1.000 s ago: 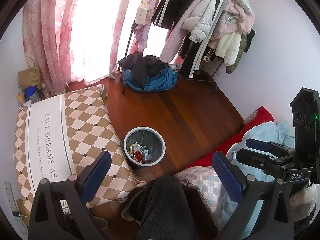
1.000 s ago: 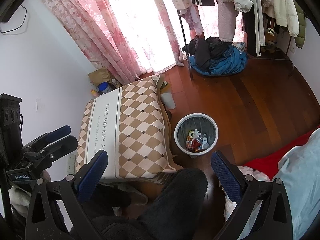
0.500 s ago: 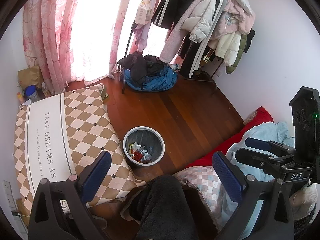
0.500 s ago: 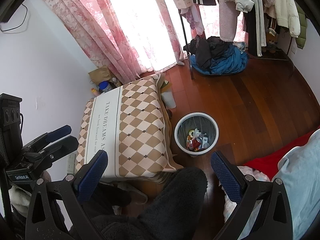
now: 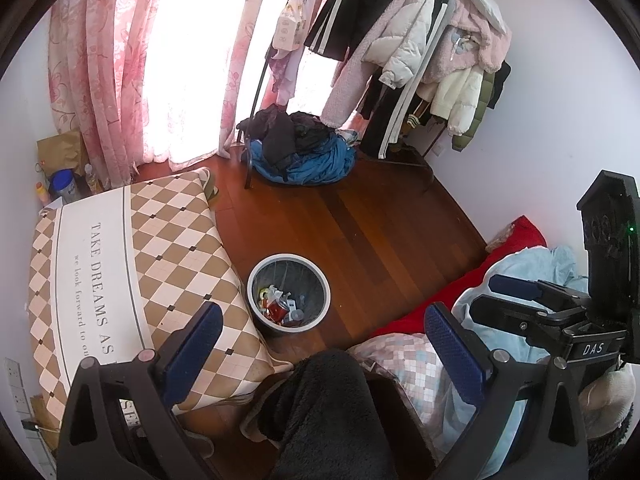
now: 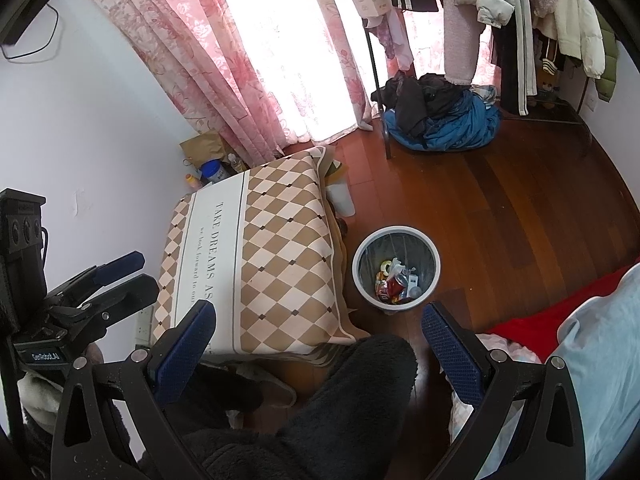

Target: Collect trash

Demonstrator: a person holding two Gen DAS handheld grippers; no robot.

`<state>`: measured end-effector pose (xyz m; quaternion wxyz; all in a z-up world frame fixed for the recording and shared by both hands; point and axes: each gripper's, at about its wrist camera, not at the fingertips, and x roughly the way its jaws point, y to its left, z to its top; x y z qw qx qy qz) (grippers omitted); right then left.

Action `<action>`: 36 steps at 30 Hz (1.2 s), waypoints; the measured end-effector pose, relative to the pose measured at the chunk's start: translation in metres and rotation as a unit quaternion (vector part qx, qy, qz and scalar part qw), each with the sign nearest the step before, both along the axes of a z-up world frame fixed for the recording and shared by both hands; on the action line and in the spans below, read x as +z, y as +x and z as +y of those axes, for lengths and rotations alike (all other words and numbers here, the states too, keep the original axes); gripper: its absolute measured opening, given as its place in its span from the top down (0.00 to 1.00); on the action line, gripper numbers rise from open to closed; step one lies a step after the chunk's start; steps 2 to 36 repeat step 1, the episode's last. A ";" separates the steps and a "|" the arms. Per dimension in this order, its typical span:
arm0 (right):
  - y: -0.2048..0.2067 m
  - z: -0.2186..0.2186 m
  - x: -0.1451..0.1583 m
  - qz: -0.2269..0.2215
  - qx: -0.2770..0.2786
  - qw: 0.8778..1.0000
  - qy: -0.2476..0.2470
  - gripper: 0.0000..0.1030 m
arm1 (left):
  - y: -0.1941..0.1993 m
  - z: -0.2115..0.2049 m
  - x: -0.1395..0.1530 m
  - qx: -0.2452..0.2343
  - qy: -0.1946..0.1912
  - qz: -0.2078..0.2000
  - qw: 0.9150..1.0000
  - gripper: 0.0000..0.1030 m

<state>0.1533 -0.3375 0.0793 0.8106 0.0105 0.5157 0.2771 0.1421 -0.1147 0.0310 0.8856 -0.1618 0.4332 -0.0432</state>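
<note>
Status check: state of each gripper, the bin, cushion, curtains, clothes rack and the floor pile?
left gripper: open, empty, held above floor
right gripper: open, empty
trash bin: upright on floor, partly filled with wrappers
diamond-pattern cushion: lying flat, beside the bin
pink curtains: drawn, backlit
clothes rack: standing, loaded with hanging coats
clothes pile: heaped on floor at rack base

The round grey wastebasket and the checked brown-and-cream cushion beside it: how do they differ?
The round grey wastebasket is an open, hard container with wrappers inside; the checked brown-and-cream cushion is soft, closed and squarish. The wastebasket is plain grey with a pale rim; the cushion has a diamond pattern and printed words. The cushion is far larger. They sit side by side.
</note>
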 end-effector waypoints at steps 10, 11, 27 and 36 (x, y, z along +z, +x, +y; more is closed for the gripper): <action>0.000 0.000 0.000 0.000 0.000 1.000 0.000 0.00 | -0.001 0.000 0.001 -0.001 -0.002 -0.001 1.000 0.00; 0.000 0.000 0.000 0.000 0.000 1.000 0.000 0.00 | -0.001 0.000 0.001 -0.001 -0.002 -0.001 1.000 0.00; 0.000 0.000 0.000 0.000 0.000 1.000 0.000 0.00 | -0.001 0.000 0.001 -0.001 -0.002 -0.001 1.000 0.00; 0.000 0.000 0.000 0.000 0.000 1.000 0.000 0.00 | -0.001 0.000 0.001 -0.001 -0.002 -0.001 1.000 0.00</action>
